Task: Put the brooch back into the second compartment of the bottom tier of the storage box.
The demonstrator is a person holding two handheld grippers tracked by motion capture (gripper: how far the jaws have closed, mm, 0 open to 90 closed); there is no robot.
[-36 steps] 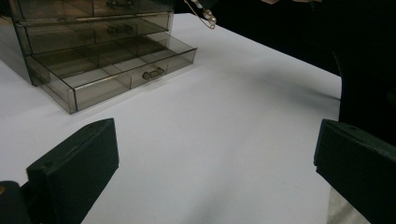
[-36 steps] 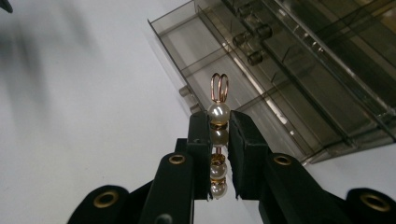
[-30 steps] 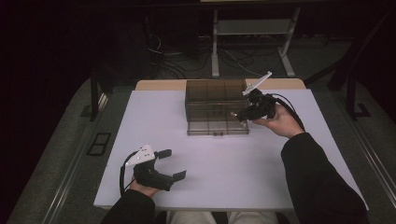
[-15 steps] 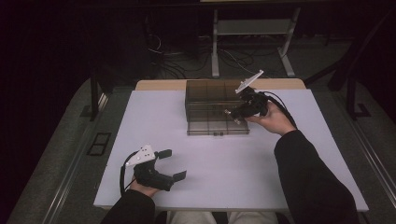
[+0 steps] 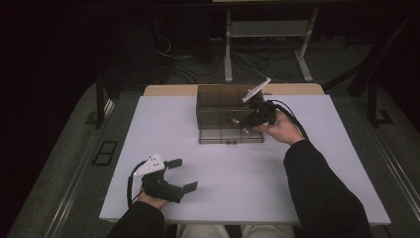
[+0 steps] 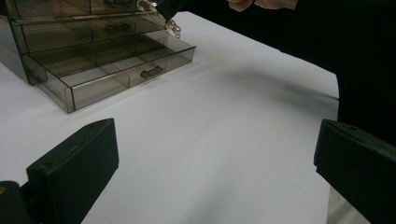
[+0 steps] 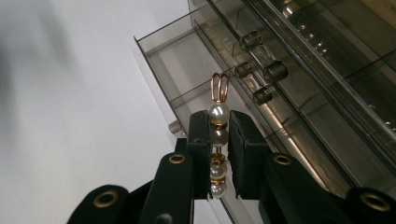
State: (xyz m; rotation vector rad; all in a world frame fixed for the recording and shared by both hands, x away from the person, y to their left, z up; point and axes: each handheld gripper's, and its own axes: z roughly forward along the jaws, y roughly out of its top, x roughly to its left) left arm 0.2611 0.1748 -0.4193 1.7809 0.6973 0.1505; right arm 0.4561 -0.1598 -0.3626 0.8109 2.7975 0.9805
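Over the open bottom drawer (image 5: 230,135) of the smoky organiser, the right gripper (image 7: 218,135) has edged in from the organiser's right side, so the drop looks close; its jaws pinch a pearl earring (image 7: 218,122), hook poking beyond the fingertips (image 7: 201,123). Well before the organiser, the left gripper (image 5: 181,174) rests wide open, empty

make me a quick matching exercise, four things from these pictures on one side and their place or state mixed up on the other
Things:
1. left claw
2. right claw
3. pearl earring
4. bottom drawer

States:
A. pulled out of the smoky clear organizer
B. open, low over the white table near the person
C. pinched between two black jaws
D. shut, held up by the organizer

Pairs: 1-B, 2-D, 3-C, 4-A
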